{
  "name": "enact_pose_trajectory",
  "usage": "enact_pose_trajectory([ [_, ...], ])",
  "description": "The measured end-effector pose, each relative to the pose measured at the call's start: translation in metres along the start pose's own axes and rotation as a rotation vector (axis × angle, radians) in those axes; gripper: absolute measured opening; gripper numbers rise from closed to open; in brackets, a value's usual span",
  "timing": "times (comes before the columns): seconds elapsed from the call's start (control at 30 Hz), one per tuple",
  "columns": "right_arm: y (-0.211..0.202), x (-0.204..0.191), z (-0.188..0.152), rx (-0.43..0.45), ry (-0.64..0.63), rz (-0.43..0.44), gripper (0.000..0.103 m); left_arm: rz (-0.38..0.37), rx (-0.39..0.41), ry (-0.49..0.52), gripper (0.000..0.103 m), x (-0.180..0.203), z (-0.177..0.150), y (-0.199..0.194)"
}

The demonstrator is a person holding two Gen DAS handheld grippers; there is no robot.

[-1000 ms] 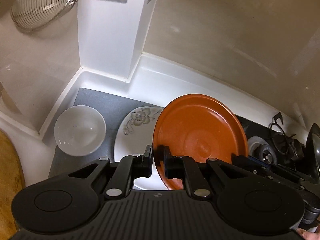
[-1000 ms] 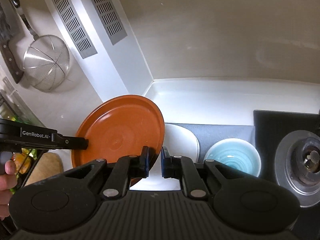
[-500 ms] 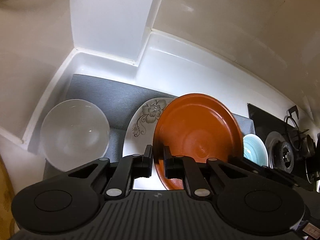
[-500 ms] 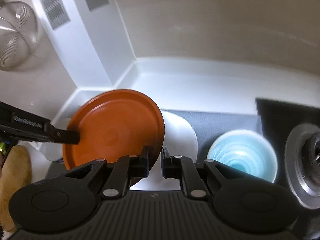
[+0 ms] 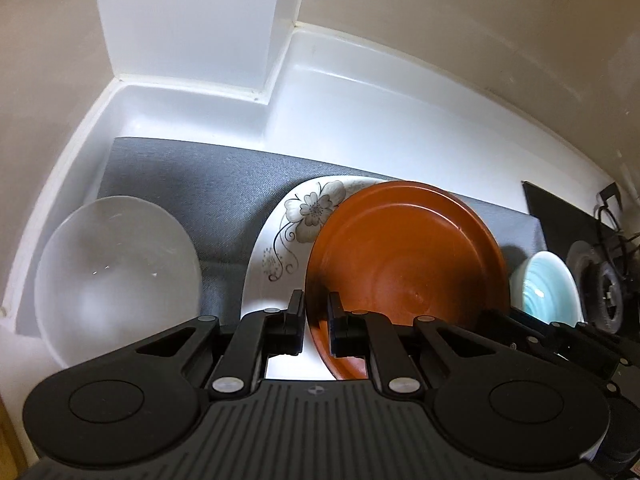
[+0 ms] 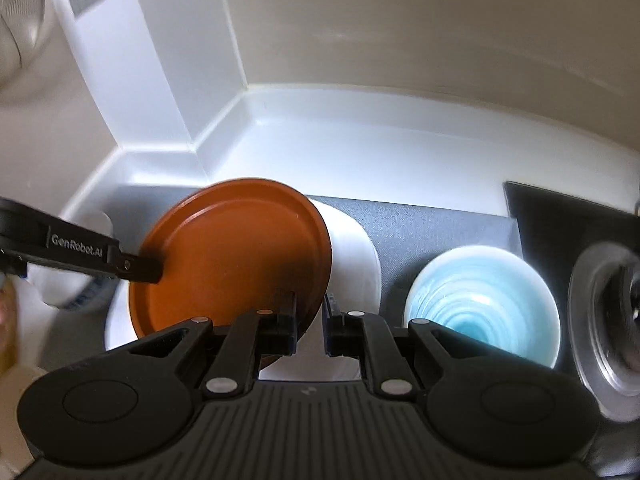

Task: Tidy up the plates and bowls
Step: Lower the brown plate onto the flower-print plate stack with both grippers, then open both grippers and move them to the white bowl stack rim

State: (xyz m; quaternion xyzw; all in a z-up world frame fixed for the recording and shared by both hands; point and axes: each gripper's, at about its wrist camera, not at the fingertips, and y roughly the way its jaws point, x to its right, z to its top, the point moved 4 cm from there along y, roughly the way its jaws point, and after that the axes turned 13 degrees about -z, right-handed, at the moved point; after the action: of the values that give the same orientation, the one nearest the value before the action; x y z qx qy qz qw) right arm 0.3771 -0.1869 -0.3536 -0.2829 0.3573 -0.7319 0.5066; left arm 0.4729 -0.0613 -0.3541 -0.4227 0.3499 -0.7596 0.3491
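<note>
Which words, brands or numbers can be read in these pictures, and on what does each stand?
"GenRobot.AI": white letters on the black finger of the left gripper, seen in the right wrist view.
No other text shows; the white plate carries only a flower pattern.

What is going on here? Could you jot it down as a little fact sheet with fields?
Setting: kitchen counter corner with a grey mat
Held item: brown plate, tilted, above the floral plate
Left gripper: shut on the brown plate's near rim
Right gripper: shut on the same plate's opposite rim
Left of plates: frosted white bowl on the mat
Right of plates: light blue bowl on the mat
Far right: stove burner
</note>
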Motion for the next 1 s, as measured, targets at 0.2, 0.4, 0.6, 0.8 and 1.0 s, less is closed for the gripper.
enact_pose_trajectory([
  [0.2,0.02,-0.003,0.0,-0.026,-0.04,-0.035,0.013,0.017,-0.045,-0.002,0.012,-0.007,-0.006,0.023],
  [0.4,0.025,0.001,-0.005,-0.049,-0.042,-0.03,0.013,0.008,-0.039,0.009,0.011,-0.01,-0.009,0.023],
  [0.6,0.016,0.014,-0.001,-0.047,0.032,0.01,0.035,0.015,0.034,0.13,0.018,0.005,-0.009,-0.006],
  [0.8,0.008,0.017,-0.002,-0.006,-0.032,-0.028,0.001,-0.005,-0.039,0.123,0.019,0.003,-0.014,0.015],
  [1.0,0.017,0.019,-0.002,-0.027,-0.005,-0.013,0.0,-0.016,-0.056,0.078,0.014,-0.007,-0.017,0.012],
])
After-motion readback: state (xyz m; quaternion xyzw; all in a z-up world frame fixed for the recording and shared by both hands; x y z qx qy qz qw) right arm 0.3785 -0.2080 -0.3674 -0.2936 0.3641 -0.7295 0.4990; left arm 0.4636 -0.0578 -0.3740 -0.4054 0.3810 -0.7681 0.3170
